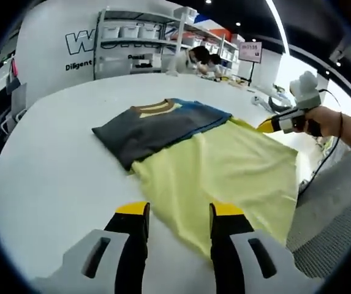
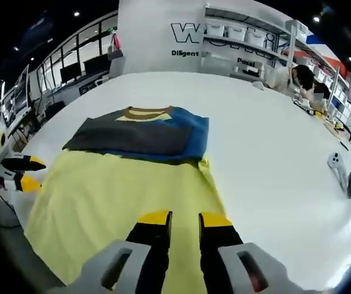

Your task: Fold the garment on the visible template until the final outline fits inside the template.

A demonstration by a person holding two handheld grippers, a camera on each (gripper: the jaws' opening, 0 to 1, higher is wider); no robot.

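Garment (image 1: 157, 125): folded item in dark grey and blue with a tan striped collar, lying flat on the white desk (image 1: 52, 159). In the right gripper view the garment (image 2: 141, 135) shows its grey layer on top, with a blue layer exposed along one side and along the edge nearest the camera. Its near edge lies on the far end of the yellow template.

Template (image 1: 224, 171): pale yellow sheet spread flat on the desk, reaching from the garment toward the desk edge; in the right gripper view the template (image 2: 126, 196) takes up the near foreground.

Left tool (image 1: 178, 217): black jaws with yellow tips, spread apart, nothing between them, above the near corner of the template. In the right gripper view the left tool (image 2: 25, 171) sits at the left edge, just beside the template's side.

Right tool (image 2: 184, 220): yellow-tipped jaws apart with a narrow gap, holding nothing, above the template's near part. In the left gripper view the right tool (image 1: 273, 124) is held by a hand (image 1: 322, 119) near the template's far corner; its jaw state cannot be told there.

Surroundings: white shelving (image 1: 138, 37) with bins behind the desk; a seated person (image 1: 196, 60) at its far side; a white wall with dark lettering (image 2: 184, 33).
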